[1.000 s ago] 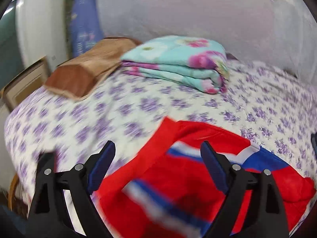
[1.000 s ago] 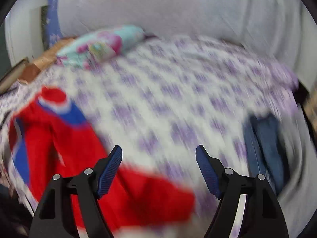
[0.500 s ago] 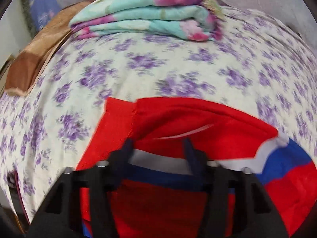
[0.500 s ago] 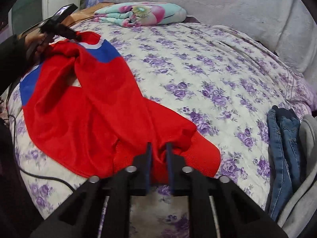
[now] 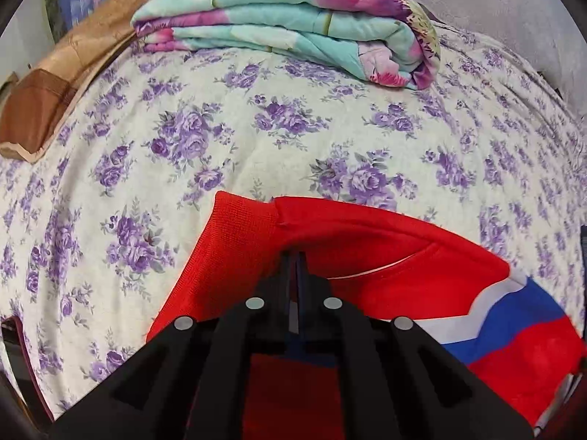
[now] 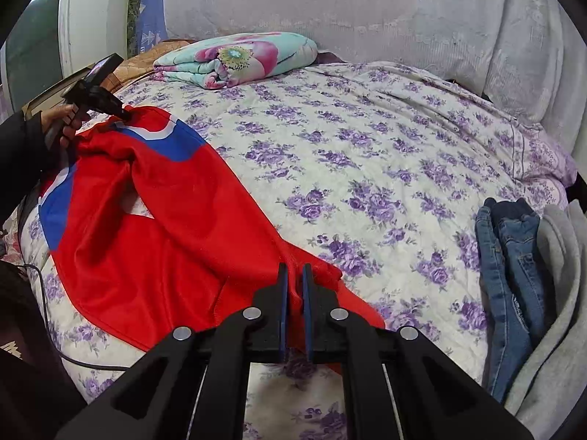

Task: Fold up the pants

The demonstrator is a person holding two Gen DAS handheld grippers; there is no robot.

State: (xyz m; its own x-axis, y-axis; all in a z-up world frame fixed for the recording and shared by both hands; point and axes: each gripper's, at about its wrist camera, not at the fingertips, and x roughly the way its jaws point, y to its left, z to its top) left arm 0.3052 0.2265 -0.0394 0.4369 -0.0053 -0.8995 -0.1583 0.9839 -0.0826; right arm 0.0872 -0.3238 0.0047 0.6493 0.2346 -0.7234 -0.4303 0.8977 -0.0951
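Red pants (image 6: 172, 227) with blue and white stripes lie crumpled on the near left part of the bed. My left gripper (image 5: 293, 256) is shut on the red waistband end (image 5: 348, 242); it also shows in the right wrist view (image 6: 123, 115), far left, pinching that end. My right gripper (image 6: 294, 271) is shut on a red fold at the leg end (image 6: 323, 275), near the bed's front edge. The cloth between the two grippers sags in folds.
The bed has a white quilt with purple flowers (image 6: 367, 168). A folded teal floral blanket (image 5: 293, 18) and a brown pillow (image 5: 66, 73) lie at the head. Folded jeans (image 6: 513, 256) and a grey garment (image 6: 557, 275) lie at the right edge.
Both grippers went from open above the pants to shut on the red cloth. The left one closed fully on the waistband; the right one holds the leg end.
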